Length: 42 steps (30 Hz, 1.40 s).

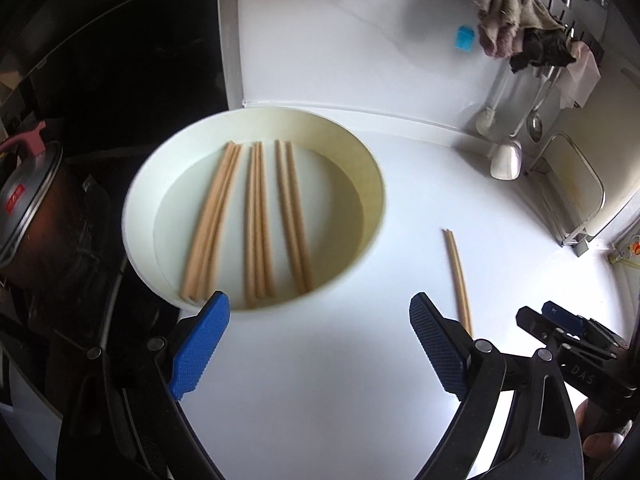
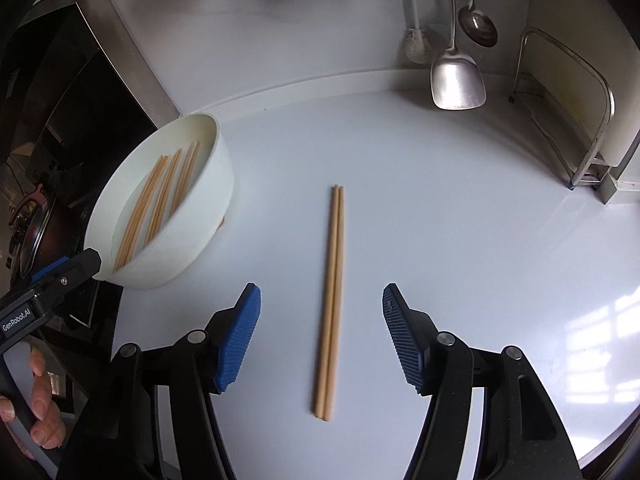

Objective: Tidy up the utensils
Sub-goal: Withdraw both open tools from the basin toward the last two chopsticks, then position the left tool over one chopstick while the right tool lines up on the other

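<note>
Your right claw (image 2: 321, 330) spread, straddling 1 pair of pale wooden chopsticks (image 2: 330, 300) on white counter (image 2: 460, 240). Left claw (image 1: 319, 346) spread, empty. Step: pickup. Next: lower, pinch, carry left into round white bowl (image 2: 208, 216) holding 3 pairs.

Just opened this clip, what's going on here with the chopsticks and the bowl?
A person holding a gripper in each hand is gathering chopsticks into a white bowl on a white counter. Three bundles of chopsticks already lie in the bowl. One last pair of chopsticks lies on the counter, lined up between the open fingers of the right gripper, not yet grasped. The left gripper is open and empty near the bowl's rim.
</note>
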Each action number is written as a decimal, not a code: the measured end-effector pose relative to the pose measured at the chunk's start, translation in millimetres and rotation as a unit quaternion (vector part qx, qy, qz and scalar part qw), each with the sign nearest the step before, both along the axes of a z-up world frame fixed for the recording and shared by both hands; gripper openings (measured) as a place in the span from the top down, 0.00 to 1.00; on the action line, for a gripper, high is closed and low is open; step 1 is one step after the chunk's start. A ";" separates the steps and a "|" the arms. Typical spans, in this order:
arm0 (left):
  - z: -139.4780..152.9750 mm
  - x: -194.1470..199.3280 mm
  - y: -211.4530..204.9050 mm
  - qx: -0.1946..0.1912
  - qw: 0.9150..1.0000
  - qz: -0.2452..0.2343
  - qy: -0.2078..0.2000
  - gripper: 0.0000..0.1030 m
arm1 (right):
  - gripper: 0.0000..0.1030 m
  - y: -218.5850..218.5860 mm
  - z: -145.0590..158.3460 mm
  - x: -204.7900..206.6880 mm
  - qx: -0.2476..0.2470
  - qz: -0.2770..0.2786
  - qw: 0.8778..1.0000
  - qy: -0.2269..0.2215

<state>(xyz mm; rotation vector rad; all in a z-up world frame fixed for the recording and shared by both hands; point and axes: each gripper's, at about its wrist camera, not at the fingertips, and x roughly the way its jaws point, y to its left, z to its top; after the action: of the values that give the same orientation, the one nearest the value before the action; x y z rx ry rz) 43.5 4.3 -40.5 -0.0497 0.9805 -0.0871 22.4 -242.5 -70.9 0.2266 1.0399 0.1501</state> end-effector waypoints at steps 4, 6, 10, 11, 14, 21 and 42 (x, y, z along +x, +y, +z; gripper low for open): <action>-9.3 -14.6 -28.8 0.006 1.000 0.002 0.010 0.13 | 0.41 -21.7 -18.3 -4.6 -0.004 0.008 1.000 0.008; -13.9 -19.3 -40.4 0.009 1.000 -0.001 0.015 0.13 | 0.41 -27.4 -29.3 -3.3 -0.006 0.008 1.000 0.012; -21.7 -21.1 -52.5 0.020 1.000 -0.008 0.017 0.13 | 0.41 -30.3 -47.5 3.2 -0.006 0.008 1.000 0.021; -23.4 -21.3 -53.7 0.022 1.000 -0.010 0.013 0.13 | 0.41 -28.9 -51.2 4.9 -0.007 0.009 1.000 0.021; -29.1 -19.7 -54.4 0.023 0.999 -0.021 -0.007 0.13 | 0.41 -21.3 -57.9 8.0 -0.018 0.012 1.000 0.005; -33.9 -8.4 -52.8 0.024 0.998 -0.041 -0.033 0.13 | 0.41 -5.3 -71.1 14.9 -0.030 -0.005 0.999 0.008; -51.9 3.8 -57.7 0.004 0.997 -0.072 -0.009 0.13 | 0.41 20.2 -86.7 6.1 -0.106 0.001 0.994 -0.007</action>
<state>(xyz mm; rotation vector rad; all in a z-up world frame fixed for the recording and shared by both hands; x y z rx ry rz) 47.3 -53.5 -92.4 0.0292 0.9661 -0.2164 28.6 -222.3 -157.7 0.0325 1.0344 0.0422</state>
